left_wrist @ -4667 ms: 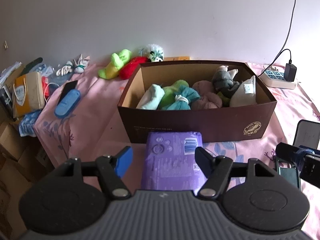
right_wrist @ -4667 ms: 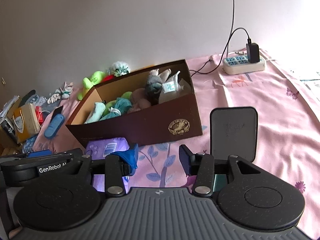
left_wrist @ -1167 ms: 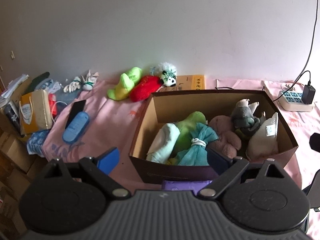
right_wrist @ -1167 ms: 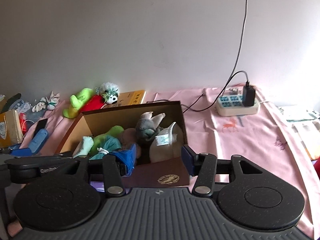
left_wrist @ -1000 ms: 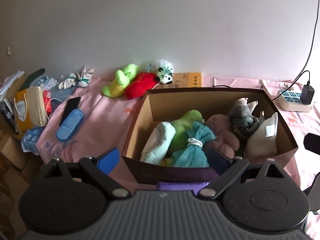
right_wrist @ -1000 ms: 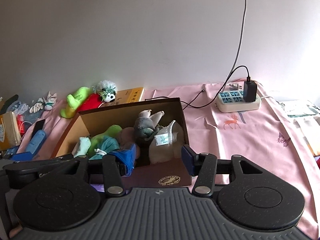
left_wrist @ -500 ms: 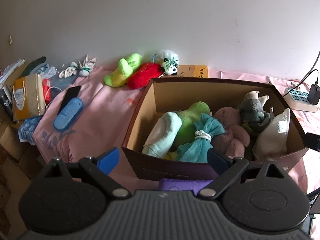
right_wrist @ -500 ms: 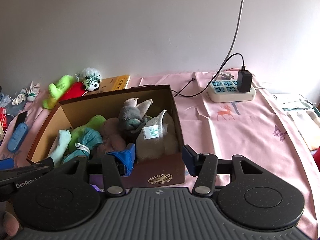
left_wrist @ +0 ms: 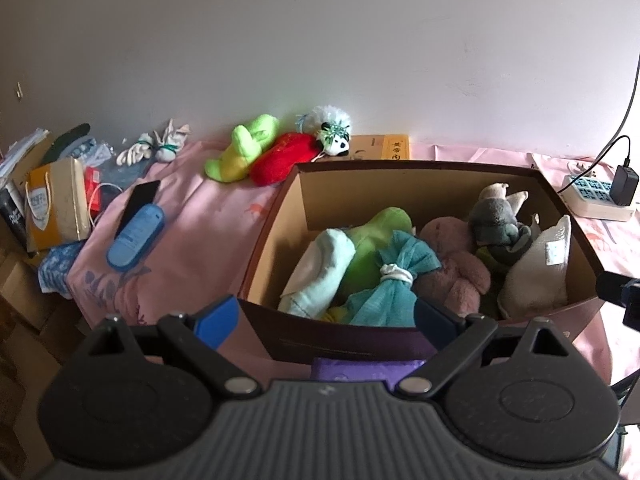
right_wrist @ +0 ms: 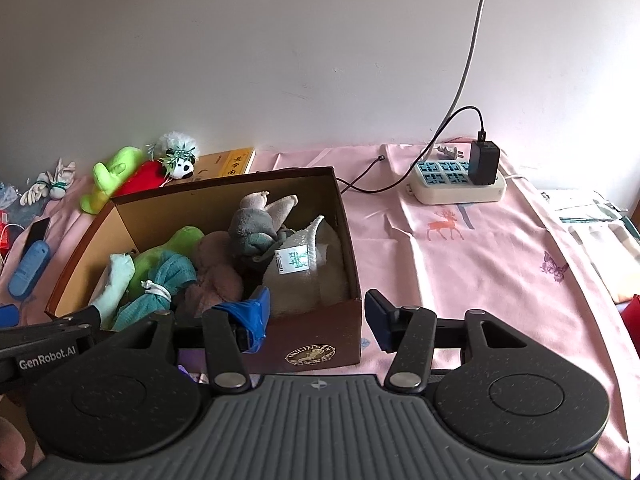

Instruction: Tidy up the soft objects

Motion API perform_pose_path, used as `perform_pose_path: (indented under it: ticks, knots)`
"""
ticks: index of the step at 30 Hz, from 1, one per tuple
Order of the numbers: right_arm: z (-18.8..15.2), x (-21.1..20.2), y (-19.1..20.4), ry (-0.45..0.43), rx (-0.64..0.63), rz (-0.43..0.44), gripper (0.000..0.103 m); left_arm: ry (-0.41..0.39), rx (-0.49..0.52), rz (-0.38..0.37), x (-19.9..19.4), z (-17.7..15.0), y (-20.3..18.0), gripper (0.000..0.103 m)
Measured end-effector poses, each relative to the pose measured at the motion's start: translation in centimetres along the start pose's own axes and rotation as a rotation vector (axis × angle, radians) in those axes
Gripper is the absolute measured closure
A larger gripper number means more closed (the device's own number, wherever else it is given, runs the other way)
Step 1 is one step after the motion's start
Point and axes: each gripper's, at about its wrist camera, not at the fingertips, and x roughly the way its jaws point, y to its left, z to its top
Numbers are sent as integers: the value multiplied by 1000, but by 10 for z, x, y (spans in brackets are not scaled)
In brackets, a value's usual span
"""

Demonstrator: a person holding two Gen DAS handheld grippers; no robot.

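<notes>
Brown cardboard box (left_wrist: 276,236) stood on the pink sheet (right_wrist: 480,264), packed with soft things: a mint sock (left_wrist: 320,276), a green plush (left_wrist: 380,232), a teal bundle (left_wrist: 388,292), a mauve plush (left_wrist: 456,268), a grey toy (left_wrist: 496,216) and a white pouch (left_wrist: 536,272). Along the sheet's far edge, behind the box, lay a lime plush (left_wrist: 240,152), a red plush (left_wrist: 284,156) and a panda (left_wrist: 334,136). The left gripper (left_wrist: 326,322) hung above the box's near wall, jaws wide apart, holding nothing. The right gripper (right_wrist: 316,314) hovered at the box's near right corner, jaws likewise apart and empty. A power strip (right_wrist: 456,180) sat near the far right corner.
</notes>
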Motion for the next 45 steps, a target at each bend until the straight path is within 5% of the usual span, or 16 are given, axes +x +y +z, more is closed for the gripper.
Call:
perform_pose_path:
  ticks: [39,45]
  knots:
    - [-6,-2,8,-8,-19,11,64,9,-18,-81,1,-3,3,8]
    - [-7,-6,9,-35,-25,12,64,-14,-34,-119,-3,-4,4,19]
